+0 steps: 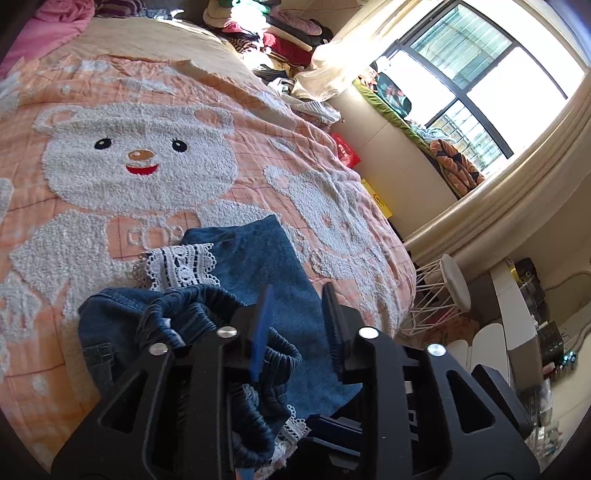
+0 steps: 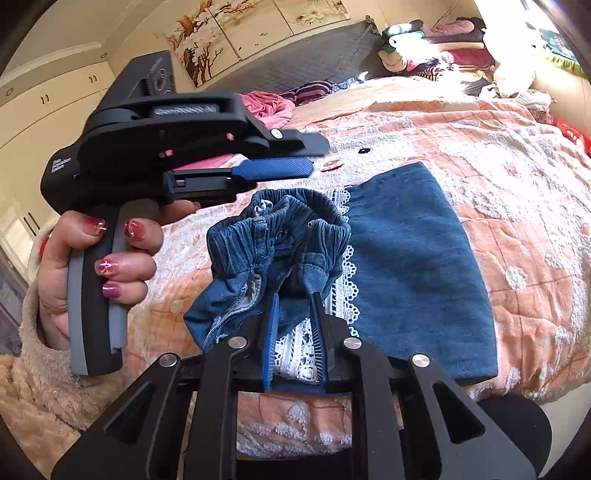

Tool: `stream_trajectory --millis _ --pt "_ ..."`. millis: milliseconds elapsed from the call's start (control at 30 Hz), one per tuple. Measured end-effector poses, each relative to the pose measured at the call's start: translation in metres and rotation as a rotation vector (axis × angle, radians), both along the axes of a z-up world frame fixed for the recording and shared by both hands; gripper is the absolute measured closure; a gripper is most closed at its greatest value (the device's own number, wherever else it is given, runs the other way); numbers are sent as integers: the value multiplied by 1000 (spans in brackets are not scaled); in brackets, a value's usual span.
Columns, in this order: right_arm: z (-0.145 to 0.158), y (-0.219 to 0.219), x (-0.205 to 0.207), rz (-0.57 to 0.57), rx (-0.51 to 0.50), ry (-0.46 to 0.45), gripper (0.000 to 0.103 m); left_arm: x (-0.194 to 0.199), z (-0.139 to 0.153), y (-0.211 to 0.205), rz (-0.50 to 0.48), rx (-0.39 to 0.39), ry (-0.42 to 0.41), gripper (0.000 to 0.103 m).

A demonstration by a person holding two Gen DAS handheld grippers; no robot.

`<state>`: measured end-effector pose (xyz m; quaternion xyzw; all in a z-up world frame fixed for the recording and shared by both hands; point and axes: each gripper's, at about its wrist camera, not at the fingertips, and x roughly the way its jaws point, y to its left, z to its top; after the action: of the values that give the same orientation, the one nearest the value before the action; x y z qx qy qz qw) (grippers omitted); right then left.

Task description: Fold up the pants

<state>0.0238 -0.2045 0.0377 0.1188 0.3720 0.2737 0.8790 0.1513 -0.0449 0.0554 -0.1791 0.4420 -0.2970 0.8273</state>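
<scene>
Small blue denim pants with white lace trim lie folded on the bear-pattern bedspread, their gathered elastic waistband bunched near me. My left gripper is open just above the pants, holding nothing. In the right wrist view the pants lie ahead, waistband crumpled at the left. My right gripper is open, its tips at the waistband and lace edge. The left gripper hovers open above the waistband, held by a hand with red nails.
The orange bedspread covers the bed. Piles of clothes sit at the far end. A white stool and a cluttered desk stand beside the bed under a bright window.
</scene>
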Motion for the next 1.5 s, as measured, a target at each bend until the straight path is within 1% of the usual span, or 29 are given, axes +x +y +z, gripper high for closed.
stream_trajectory --millis 33,67,100,167,233,267,333,400,500,567,667,700,733,767,800,833,867,900,967,1033,1100,1167,1200,1233,1267,1333,1400,1467,1500 --pt "0 0 -1 6 4 1 65 -4 5 9 17 10 -21 57" --pt "1 2 -3 5 1 -7 54 -5 8 18 38 28 -42 55" --pt "1 5 -6 11 -8 -9 46 -7 10 27 62 54 -57 54" --pt "3 14 -6 15 -26 -15 41 -4 8 47 106 100 -61 49" --pt "3 22 -5 26 -54 -11 33 5 -5 64 136 144 -21 49" --pt "4 25 -5 20 -71 -9 27 11 -13 71 148 154 5 49" --pt "4 31 -2 16 -91 2 24 20 -30 82 163 173 46 49" --pt "5 34 3 16 -102 15 16 27 -42 89 170 170 66 49" --pt "3 41 16 8 -138 33 16 30 -51 83 132 146 82 49" --pt "1 44 23 8 -157 48 15 28 -49 72 92 118 71 50" --pt "-3 46 32 17 -152 73 15 26 -50 57 62 93 76 58" --pt "-4 46 36 24 -143 78 17 26 -52 55 71 84 85 58" --pt "-5 45 38 26 -135 73 24 26 -54 51 74 77 91 59" --pt "-5 44 40 28 -128 66 47 26 -55 48 76 68 91 59" --pt "-4 41 42 24 -117 63 60 25 -55 45 81 66 89 60" --pt "-4 37 43 25 -91 61 63 24 -55 42 87 66 82 64" --pt "-2 32 43 24 -61 51 69 23 -53 40 93 61 74 65" --pt "2 26 42 15 -35 35 71 23 -50 38 97 50 70 65" --pt "10 12 39 -13 12 6 71 25 -41 31 84 19 59 65" --pt "17 -3 38 -57 47 -19 71 26 -31 20 75 17 27 65" --pt "19 -19 42 -102 67 -16 71 29 -24 9 68 26 1 65" --pt "15 -27 49 -123 50 10 71 35 -25 -1 76 65 -19 65" --pt "11 -29 53 -130 33 35 69 38 -28 -4 90 96 -22 65" --pt "7 -31 55 -142 24 56 69 41 -32 -5 107 121 -15 65" --pt "1 -32 58 -150 10 80 67 42 -35 -4 116 123 -1 65" --pt "-6 -34 61 -174 -17 107 60 36 -34 0 112 107 3 65" --pt "-11 -36 60 -199 -56 119 42 21 -26 1 108 135 -45 64" --pt "-15 -43 55 -212 -50 124 40 6 -20 2 103 166 -87 58" --pt "-14 -46 52 -217 -45 118 40 -1 -18 1 99 187 -103 57"
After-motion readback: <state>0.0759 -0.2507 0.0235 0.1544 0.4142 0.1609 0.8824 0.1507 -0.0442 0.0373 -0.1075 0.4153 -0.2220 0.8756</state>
